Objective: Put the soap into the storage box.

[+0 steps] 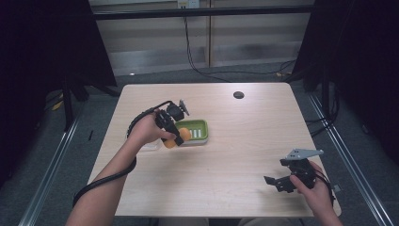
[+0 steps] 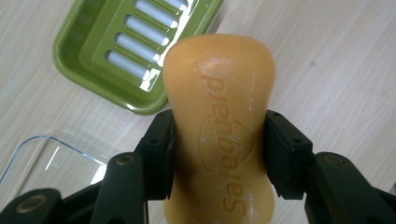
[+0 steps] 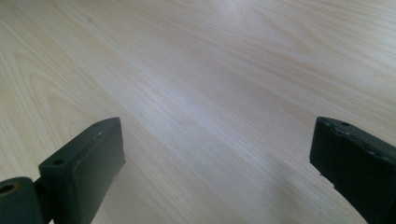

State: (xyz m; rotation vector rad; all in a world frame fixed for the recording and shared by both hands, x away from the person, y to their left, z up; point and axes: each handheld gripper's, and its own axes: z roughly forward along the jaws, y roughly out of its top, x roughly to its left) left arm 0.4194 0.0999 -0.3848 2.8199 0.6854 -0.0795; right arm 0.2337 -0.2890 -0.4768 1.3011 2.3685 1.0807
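soap bar (image 2: 219,121), firm yet likely slippery, being pinched at its waist by left gripper (image 2: 218,158), dish (image 2: 88,51) lying at eleven o'clock; right gripper (image 3: 217,163) gaping wide, holding nothing.

An orange bar of soap (image 2: 219,126) with a pressed-in logo and lettering of the same orange is seen in the left gripper view. A glossy lime-green soap dish (image 2: 93,60) is found at about ten o'clock from it, its slots showing white. A clear, colourless plastic lid (image 2: 44,161) with pale glints on its rim is seen at eight o'clock. The left gripper (image 2: 219,154) and the right gripper (image 3: 215,168) are coloured matt black. A pale beige wood grain with fine darker streaks is shown by the table (image 3: 210,70). In the high view, a small black disc (image 1: 238,94) is set at one o'clock from the dish.
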